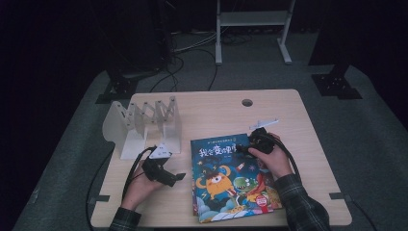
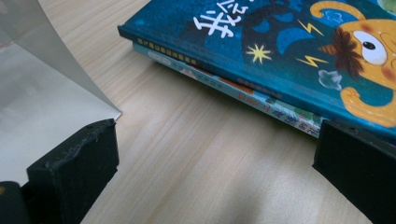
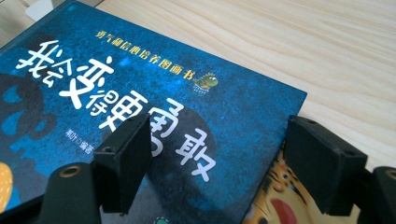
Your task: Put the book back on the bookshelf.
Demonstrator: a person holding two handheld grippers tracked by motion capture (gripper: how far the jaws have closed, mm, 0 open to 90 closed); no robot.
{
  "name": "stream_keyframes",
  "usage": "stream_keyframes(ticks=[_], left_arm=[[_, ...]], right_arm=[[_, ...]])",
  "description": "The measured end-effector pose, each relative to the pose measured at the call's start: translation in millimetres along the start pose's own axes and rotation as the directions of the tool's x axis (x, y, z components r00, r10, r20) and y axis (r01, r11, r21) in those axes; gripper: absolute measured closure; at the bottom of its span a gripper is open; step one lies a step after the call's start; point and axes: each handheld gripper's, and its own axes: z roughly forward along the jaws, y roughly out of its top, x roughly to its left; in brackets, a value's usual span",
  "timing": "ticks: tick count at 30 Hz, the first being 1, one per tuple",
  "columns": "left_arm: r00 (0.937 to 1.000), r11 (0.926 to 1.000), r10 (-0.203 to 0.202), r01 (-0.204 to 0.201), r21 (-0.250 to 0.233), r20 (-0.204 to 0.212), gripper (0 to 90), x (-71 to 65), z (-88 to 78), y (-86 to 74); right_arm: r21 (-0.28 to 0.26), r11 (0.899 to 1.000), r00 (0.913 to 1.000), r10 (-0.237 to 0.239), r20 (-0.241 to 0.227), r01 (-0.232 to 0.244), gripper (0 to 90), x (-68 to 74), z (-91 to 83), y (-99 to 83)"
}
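A blue picture book (image 1: 231,175) with an orange monster on its cover lies flat on the wooden table (image 1: 207,110), on top of at least one other book (image 2: 243,95). My left gripper (image 1: 177,177) rests on the table just left of the stack, jaws wide open and empty, facing the book spines (image 2: 163,46). My right gripper (image 1: 239,150) sits over the top right corner of the blue book (image 3: 116,93). Its jaws are open, one over the cover and one past its edge, above an orange-covered book (image 3: 280,200) underneath. Nothing is pinched between them.
A white accordion-style book rack (image 1: 144,125) stands at the table's left, behind my left gripper; its base plate (image 2: 42,116) lies close to the left jaw. A cable hole (image 1: 247,102) sits near the table's far edge. Stands and cables occupy the dark floor beyond.
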Motion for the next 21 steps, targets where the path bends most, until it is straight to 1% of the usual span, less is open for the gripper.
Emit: stream_keyframes(ticks=[6,7,10,13,16,17,21], left_arm=[[1.0,0.9999,-0.004,0.004,-0.011,-0.002,0.0,0.5,-0.3,1.2],[1.0,1.0,-0.003,0.003,-0.007,-0.001,0.0,0.6,-0.5,2.2],[1.0,0.9999,0.001,-0.001,-0.014,-0.003,0.0,0.9,-0.8,6.1],[1.0,0.9999,0.006,-0.006,-0.013,0.0,0.0,1.0,0.4,9.9],[0.9999,0.9998,0.015,-0.015,-0.009,-0.001,0.0,1.5,3.2,13.4],[0.9999,0.9997,0.013,-0.013,-0.02,0.002,0.0,1.2,5.8,15.6],[0.9998,0.9998,0.018,-0.018,-0.004,0.003,0.0,1.5,9.5,17.1]], right_arm=[[0.009,1.0,0.9997,-0.015,-0.02,0.015,22.9,7.0,5.9,5.4],[0.009,1.0,0.9994,-0.02,-0.028,0.02,22.7,9.2,8.1,6.9],[0.006,1.0,0.9992,-0.024,-0.032,0.025,22.7,11.1,9.9,7.9],[0.018,0.999,0.9988,-0.03,-0.038,0.03,22.7,13.3,11.4,10.3],[0.024,0.999,0.9977,-0.045,-0.051,0.047,22.6,16.0,14.6,13.5],[0.027,0.998,0.9972,-0.051,-0.055,0.053,22.7,17.3,15.7,14.6],[0.027,0.997,0.9955,-0.065,-0.068,0.067,22.7,21.5,19.1,17.2]])
